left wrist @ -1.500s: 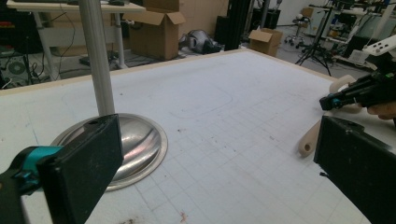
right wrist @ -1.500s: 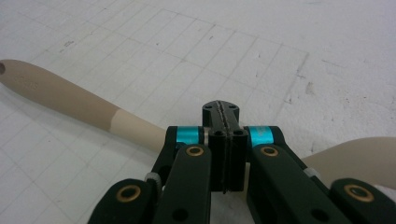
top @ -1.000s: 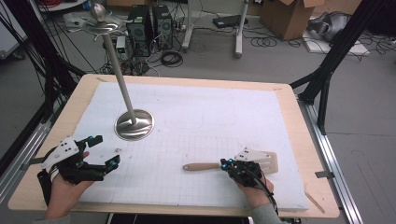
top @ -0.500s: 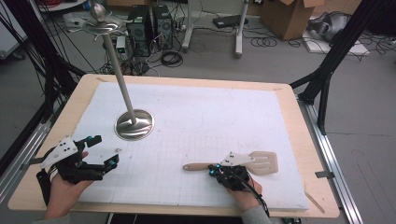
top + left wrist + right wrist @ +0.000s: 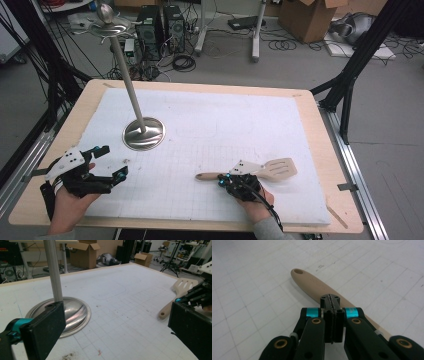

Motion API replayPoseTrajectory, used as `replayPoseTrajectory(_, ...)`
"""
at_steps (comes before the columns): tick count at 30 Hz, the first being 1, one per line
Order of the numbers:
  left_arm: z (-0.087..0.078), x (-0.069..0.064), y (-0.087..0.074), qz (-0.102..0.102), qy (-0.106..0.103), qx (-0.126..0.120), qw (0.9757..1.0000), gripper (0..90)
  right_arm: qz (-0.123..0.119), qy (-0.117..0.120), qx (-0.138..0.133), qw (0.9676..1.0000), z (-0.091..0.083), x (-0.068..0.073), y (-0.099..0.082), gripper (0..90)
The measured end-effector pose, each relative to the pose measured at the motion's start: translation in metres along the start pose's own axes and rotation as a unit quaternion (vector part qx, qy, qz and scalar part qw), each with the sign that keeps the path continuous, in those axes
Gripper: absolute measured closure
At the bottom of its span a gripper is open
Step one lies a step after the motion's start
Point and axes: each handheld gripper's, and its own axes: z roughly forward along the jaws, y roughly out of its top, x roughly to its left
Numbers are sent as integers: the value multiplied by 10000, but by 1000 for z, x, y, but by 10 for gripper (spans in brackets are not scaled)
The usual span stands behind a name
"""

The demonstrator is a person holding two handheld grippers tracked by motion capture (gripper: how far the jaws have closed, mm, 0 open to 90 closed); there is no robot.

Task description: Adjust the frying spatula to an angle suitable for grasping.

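Under right gripper (image 5: 331, 315): spatula (image 5: 312, 282) blade hidden.

I am sliding my right tool (image 5: 226, 180) leftward across the worktop (image 5: 210, 135), from beside the spatula's (image 5: 260, 171) slotted blade to a spot over its handle. The blade, partly covered by the grey plate a second ago, is now lying in plain sight to the tool's right. The jaws are pressed together above the handle, nothing between them.
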Motion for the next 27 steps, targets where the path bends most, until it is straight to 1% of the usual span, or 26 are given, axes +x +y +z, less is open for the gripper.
replayPoseTrajectory(2,0,-1,0,32,5,25,10000,19,31,-23,-56,10000,1,-1,2,900)
replayPoseTrajectory(5,1,-1,0,38,-25,20,10000,19,-22,-92,-5,10000,3,-1,6,900)
replayPoseTrajectory(11,1,0,0,11,-25,4,10000,19,9,-163,-13,9999,8,-3,9,900)
replayPoseTrajectory(12,1,0,0,9,-28,7,10000,19,-28,-286,-37,9996,11,-2,12,900)
replayPoseTrajectory(13,1,0,0,9,-28,7,10000,19,-28,-286,-37,9996,11,-2,12,900)
replayPoseTrajectory(14,0,0,0,15,-26,11,10000,19,-67,-380,-42,9992,14,-2,14,900)
replayPoseTrajectory(18,0,0,-1,9,-20,9,10000,19,101,-360,-37,9993,18,-7,17,900)
replayPoseTrajectory(19,0,0,-1,8,-23,8,10000,19,112,-370,-51,9992,19,-8,18,900)
replayPoseTrajectory(22,0,0,-1,3,-21,7,10000,19,151,-487,-26,9987,23,-10,22,900)
replayPoseTrajectory(27,0,1,-1,-20,-17,-7,10000,19,211,-583,44,9981,28,-13,28,900)
